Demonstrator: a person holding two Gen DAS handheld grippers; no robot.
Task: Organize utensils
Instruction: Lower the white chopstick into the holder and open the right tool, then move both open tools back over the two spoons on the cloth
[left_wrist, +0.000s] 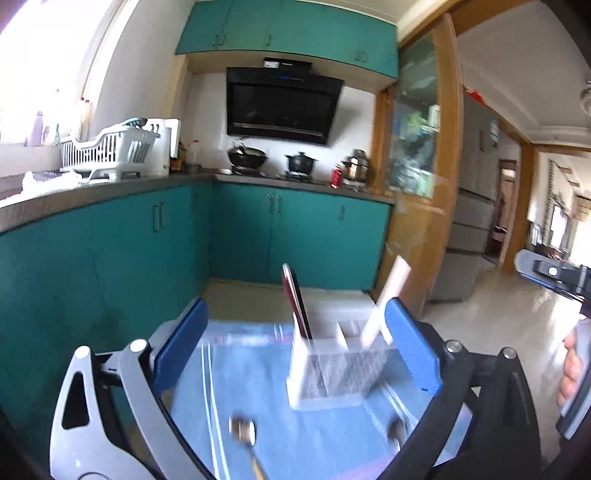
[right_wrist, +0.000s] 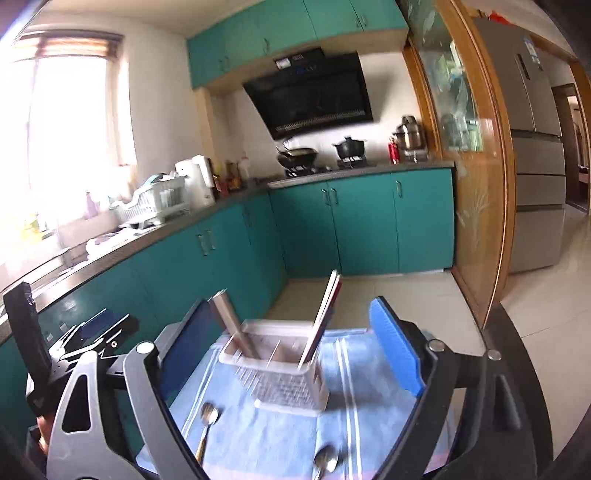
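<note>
Both grippers hang wide open over a blue cloth (right_wrist: 280, 435), and neither one holds anything. The left gripper (left_wrist: 295, 354) shows low in the left wrist picture, and the right gripper (right_wrist: 291, 347) shows low in the right wrist picture.

In the middle of the cloth stands a white holder box (right_wrist: 280, 376) with little rooms inside. A silver tool (right_wrist: 231, 325) leans in its left room, and a flat red-edged tool (right_wrist: 325, 314) leans in its right room.

Two spoons lie on the cloth near the bottom of the right wrist picture. The left spoon (right_wrist: 208, 417) has a gold handle. The right spoon (right_wrist: 327, 461) lies close to the bottom edge. They probably still need to go into the box.

To do this well, a gripper should probably drop low, pinch a spoon by its thin handle, and lift it straight up. The tall tools in the box could get bumped, so the spoon should go into a free room.

Green cupboards (right_wrist: 369, 221) stand well behind.
</note>
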